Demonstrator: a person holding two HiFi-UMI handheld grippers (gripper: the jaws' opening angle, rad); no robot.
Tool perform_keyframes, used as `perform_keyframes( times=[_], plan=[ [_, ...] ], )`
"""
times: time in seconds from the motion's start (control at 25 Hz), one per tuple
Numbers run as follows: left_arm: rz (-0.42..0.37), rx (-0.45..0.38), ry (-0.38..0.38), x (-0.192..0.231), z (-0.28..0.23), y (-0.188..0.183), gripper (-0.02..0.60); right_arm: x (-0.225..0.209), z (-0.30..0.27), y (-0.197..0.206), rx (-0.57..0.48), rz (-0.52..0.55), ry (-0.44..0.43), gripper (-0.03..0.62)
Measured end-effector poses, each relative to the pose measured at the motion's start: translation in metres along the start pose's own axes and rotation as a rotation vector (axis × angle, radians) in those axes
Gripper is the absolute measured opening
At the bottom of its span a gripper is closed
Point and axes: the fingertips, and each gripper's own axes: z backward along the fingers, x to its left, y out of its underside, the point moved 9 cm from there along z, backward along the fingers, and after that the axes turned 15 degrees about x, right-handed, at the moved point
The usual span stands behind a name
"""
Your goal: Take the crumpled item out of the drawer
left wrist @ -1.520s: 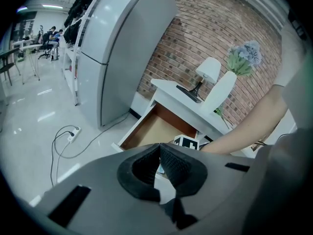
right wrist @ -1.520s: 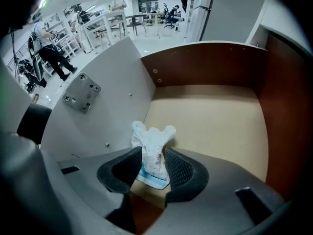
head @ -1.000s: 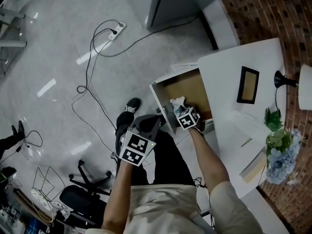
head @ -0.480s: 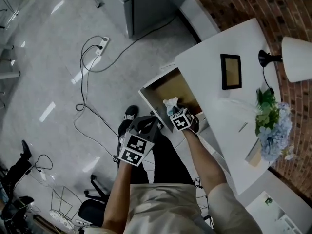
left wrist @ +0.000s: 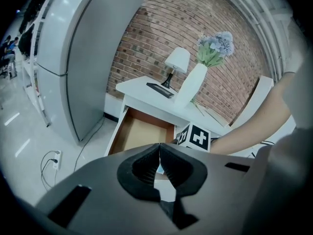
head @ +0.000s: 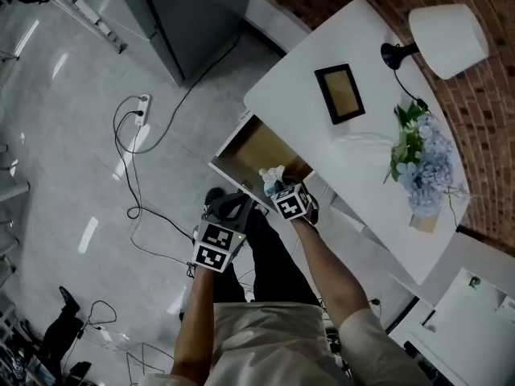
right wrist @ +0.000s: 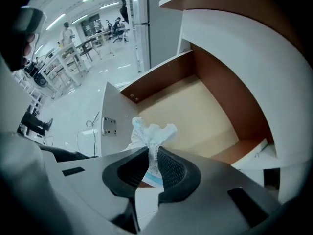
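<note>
Pinching the crumpled item (right wrist: 151,131) with our right gripper (right wrist: 152,150) over the drawer (right wrist: 200,114), our left gripper (left wrist: 159,148) empty, jaws pressed together.

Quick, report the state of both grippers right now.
Left gripper: closed, jaws together, nothing between them.
Right gripper: closed on the crumpled item.

You stand on a glossy grey floor (head: 64,159) (a power strip (head: 142,103) lies on it). A white desk (head: 294,83) bearing a lamp (head: 447,29) meets the brick wall (head: 492,127).
</note>
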Motion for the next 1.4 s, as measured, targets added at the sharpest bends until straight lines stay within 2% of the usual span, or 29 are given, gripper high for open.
perform_keyframes(
  times=[0.48, 0.68, 0.92, 1.16, 1.4],
  plan=[
    [-0.162, 0.064, 0.070, -0.014, 0.024, -0.003, 0.017, 0.023, 0.057, 0.039, -0.118, -0.242, 0.028, 0.080],
    [-0.242, 0.072, 0.067, -0.017, 0.042, -0.003, 0.017, 0.035, 0.090, 0.049, -0.207, -0.340, 0.040, 0.078],
    [-0.229, 0.051, 0.079, -0.028, 0.070, -0.010, 0.017, 0.052, 0.132, 0.069, -0.333, -0.447, 0.050, 0.075],
    [-0.280, 0.059, 0.065, -0.029, 0.088, -0.021, 0.017, 0.068, 0.164, 0.074, -0.434, -0.501, 0.036, 0.074],
    [-0.329, 0.028, 0.053, -0.035, 0.101, -0.035, 0.017, 0.085, 0.196, 0.072, -0.560, -0.596, 0.025, 0.074]
  ],
)
